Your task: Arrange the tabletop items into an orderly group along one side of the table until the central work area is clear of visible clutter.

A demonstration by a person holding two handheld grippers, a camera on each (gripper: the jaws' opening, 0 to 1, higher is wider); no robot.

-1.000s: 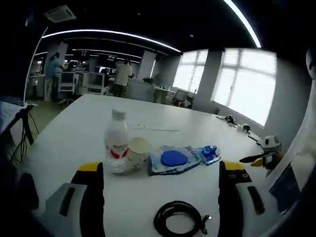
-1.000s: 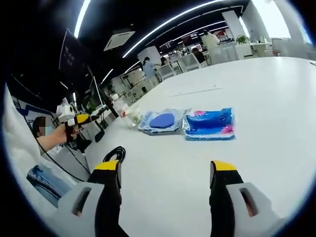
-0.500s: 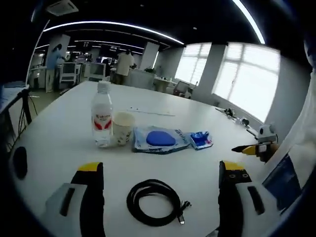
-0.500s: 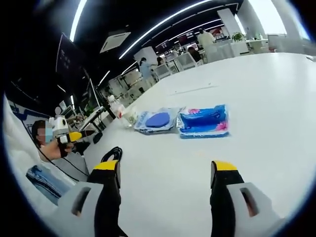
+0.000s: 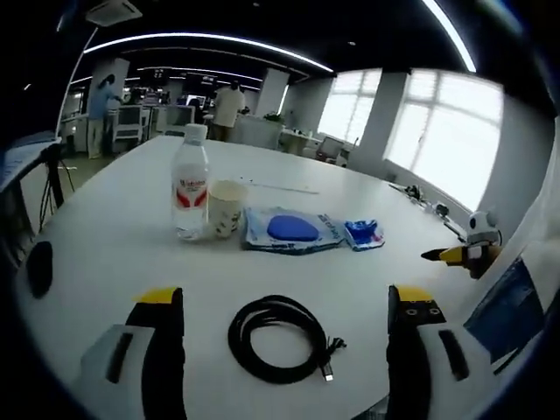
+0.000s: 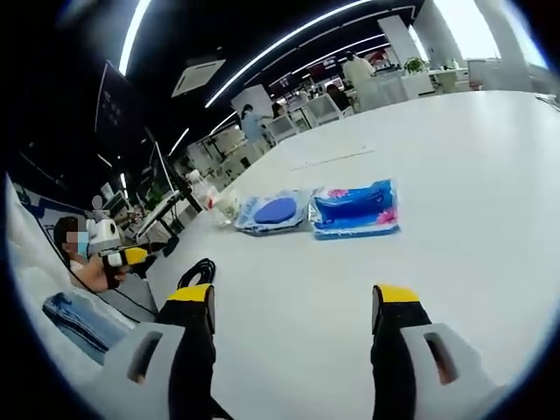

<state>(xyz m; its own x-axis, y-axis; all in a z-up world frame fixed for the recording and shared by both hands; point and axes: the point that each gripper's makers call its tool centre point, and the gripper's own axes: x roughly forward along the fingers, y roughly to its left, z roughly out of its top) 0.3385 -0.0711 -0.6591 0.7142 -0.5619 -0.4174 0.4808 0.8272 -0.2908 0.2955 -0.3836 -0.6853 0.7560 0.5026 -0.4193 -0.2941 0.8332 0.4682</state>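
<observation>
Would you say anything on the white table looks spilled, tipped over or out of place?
Nothing spilled or tipped. The coiled black cable lies apart from the row of clear water bottle, paper cup and blue packets.

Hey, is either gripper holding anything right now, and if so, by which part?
Nothing is held. The left gripper and the right gripper both stand open above the table, nothing between their jaws.

The right gripper [image 6: 293, 328] hangs with its jaws spread over the white table [image 6: 455, 192]. Beyond it lies a blue tissue pack [image 6: 353, 208], touching a blue-disc packet [image 6: 273, 213]; a black cable [image 6: 199, 270] coils nearer.
</observation>
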